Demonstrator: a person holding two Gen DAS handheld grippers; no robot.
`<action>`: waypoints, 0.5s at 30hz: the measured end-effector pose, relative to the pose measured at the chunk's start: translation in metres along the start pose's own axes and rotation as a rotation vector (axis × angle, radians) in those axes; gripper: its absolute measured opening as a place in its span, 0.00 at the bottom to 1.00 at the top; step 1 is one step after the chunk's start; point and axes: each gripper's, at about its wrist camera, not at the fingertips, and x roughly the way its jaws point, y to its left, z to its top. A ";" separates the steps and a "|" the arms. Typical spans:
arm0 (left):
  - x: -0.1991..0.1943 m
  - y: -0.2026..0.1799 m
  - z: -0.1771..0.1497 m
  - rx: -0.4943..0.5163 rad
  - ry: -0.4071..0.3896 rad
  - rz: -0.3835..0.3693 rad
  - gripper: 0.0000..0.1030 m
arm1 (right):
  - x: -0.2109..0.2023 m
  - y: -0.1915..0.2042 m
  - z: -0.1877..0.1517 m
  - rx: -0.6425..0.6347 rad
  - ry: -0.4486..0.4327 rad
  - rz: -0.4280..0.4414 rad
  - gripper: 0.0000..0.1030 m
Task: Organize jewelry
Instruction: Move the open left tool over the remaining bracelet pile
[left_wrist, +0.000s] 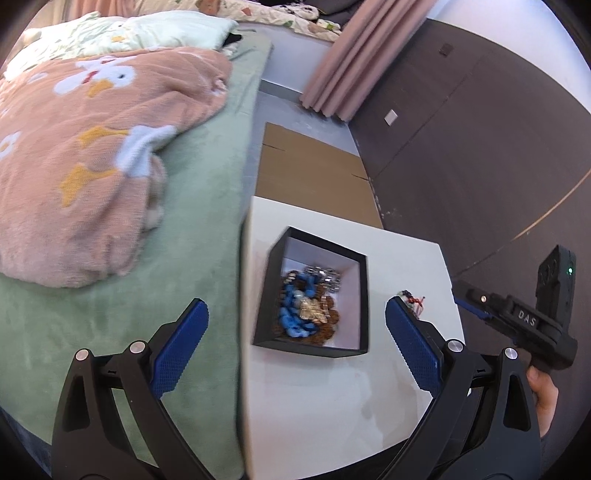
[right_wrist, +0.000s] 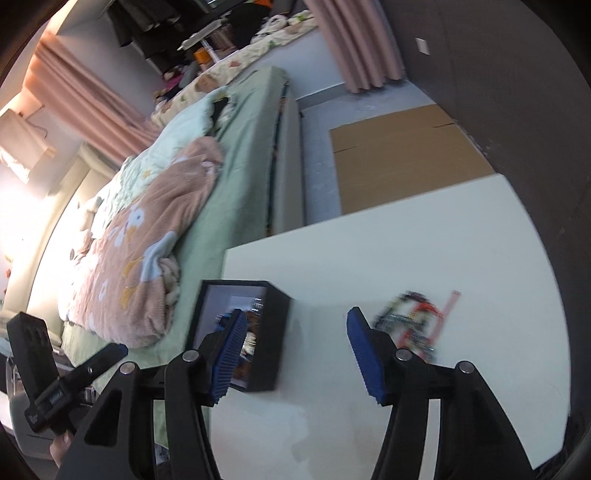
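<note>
Two hand-held grippers hover over a white desk (left_wrist: 332, 406) beside a bed (left_wrist: 207, 206), where a black box (left_wrist: 364, 295) already holds a tangle of blue, gold, silver and brown jewelry (left_wrist: 308, 306). The left gripper (left_wrist: 295, 343) stands wide open and empty above the box and the desk's bed-side edge. The right gripper (right_wrist: 293, 350) is also open with nothing between its blue pads, one finger hanging in front of the box's near wall, the other just beside a loose red-and-dark beaded piece (right_wrist: 413, 321) lying on the bare desk, apart from the box. That piece looks like the last item still to be put away.

The risks appear modest but real. The beaded piece is blurred and its shape hard to read; a grasp on one strand could likely leave the rest dangling, free to snag the box's rim or slip out on the way over. The right gripper's inner finger sits close to the box wall, so a careless sideways reach could nudge the light box toward the desk edge next to the bed. Pressing the pads flat on the desk could also skid the beads away rather than pinch them.
</note>
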 end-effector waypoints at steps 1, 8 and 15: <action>0.004 -0.006 0.000 0.007 0.005 -0.004 0.93 | -0.003 -0.007 -0.001 0.008 -0.003 -0.005 0.55; 0.026 -0.046 -0.001 0.059 0.040 -0.021 0.93 | -0.025 -0.047 -0.010 0.044 -0.029 -0.041 0.64; 0.052 -0.087 -0.008 0.120 0.092 -0.037 0.84 | -0.035 -0.094 -0.026 0.094 -0.074 -0.044 0.68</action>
